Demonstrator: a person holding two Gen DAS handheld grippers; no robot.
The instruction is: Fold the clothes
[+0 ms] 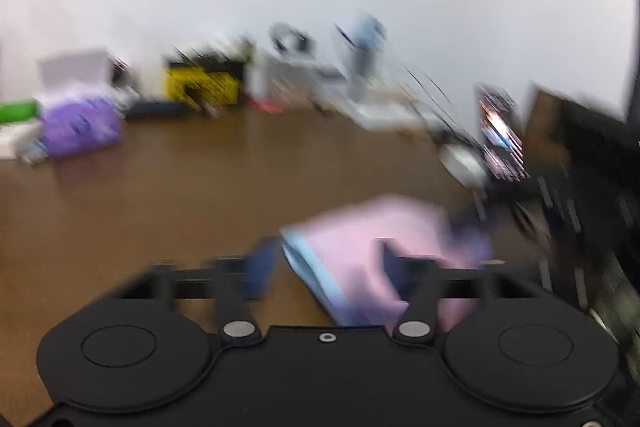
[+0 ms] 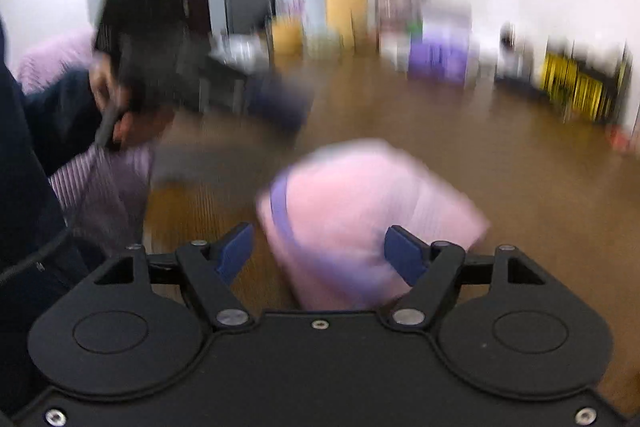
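both grippers – left (image 1: 324, 267), right (image 2: 318, 251) – fingers wide, holding nothing, over the folded pink cloth garment w/ blue trim (image 2: 352, 203) – grab its edges squarely.

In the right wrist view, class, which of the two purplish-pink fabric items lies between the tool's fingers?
The smooth pink folded garment with the purple band, on the brown table straight ahead of the open right tool. The ribbed lilac fabric sits far left, beside the person.
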